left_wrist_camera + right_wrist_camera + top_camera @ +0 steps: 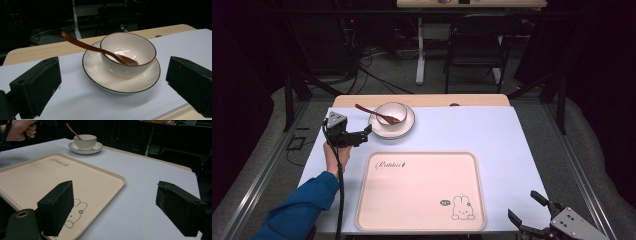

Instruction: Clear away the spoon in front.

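Note:
A white bowl (pixel 393 112) with a brown rim stands on a matching saucer (pixel 406 128) at the back of the table. A brown spoon (pixel 372 113) rests in the bowl, its handle sticking out to the left. My left gripper (pixel 366 134) is open just left of the saucer, and its jaws point at it. In the left gripper view the bowl (pixel 128 53), saucer (pixel 100 75) and spoon (pixel 82 44) sit a short way beyond the open left gripper (pixel 113 82). My right gripper (pixel 523 204) is open over the table's front right corner, with nothing between its jaws (pixel 118 205).
A large beige tray (pixel 422 192) with a rabbit drawing lies at the front centre, and its corner (pixel 37 180) lies under the right gripper's left jaw. A pale mat (pixel 492 135) covers the table. A black chair (pixel 477 45) and a desk leg (pixel 420 50) stand behind the table.

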Demonstrator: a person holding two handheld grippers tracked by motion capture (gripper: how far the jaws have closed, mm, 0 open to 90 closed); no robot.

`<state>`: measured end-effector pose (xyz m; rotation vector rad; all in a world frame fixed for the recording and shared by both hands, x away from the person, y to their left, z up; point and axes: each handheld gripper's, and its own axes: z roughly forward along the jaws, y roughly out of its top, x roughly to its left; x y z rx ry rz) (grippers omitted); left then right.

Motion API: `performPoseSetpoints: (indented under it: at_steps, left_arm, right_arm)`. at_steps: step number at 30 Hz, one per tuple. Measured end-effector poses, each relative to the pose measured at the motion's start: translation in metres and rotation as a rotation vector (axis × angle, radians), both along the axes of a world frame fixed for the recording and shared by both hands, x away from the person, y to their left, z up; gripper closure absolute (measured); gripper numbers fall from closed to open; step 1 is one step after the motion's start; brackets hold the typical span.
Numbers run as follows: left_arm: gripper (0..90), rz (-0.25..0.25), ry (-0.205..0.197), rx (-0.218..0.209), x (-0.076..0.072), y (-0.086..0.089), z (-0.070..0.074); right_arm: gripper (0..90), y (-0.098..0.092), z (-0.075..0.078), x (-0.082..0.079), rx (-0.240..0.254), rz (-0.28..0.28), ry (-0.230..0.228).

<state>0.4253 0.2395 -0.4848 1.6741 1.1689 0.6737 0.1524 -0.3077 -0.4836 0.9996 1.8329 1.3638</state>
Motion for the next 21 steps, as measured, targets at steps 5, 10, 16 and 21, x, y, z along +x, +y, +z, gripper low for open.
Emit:
performPoseSetpoints:
  at_steps: [5,10,16,21]
  left_arm:
    - [0.0,0.017,0.016,-0.01,0.011,-0.002,-0.003]
    - [0.0,0.055,0.03,-0.037,0.026,-0.002,-0.006]
    - [0.0,0.084,0.041,-0.044,0.039,-0.002,-0.009]
    - [0.1,0.1,0.037,-0.015,0.048,-0.006,-0.014]
  right_arm:
    - [14.3,0.0,0.0,0.0,0.0,0.0,0.001]
    - [14.3,0.0,0.0,0.0,-0.001,0.001,0.0]
    - [14.3,0.0,0.0,0.001,-0.002,0.0,0.002]
    - [14.3,0.0,0.0,0.001,-0.002,0.001,0.001]
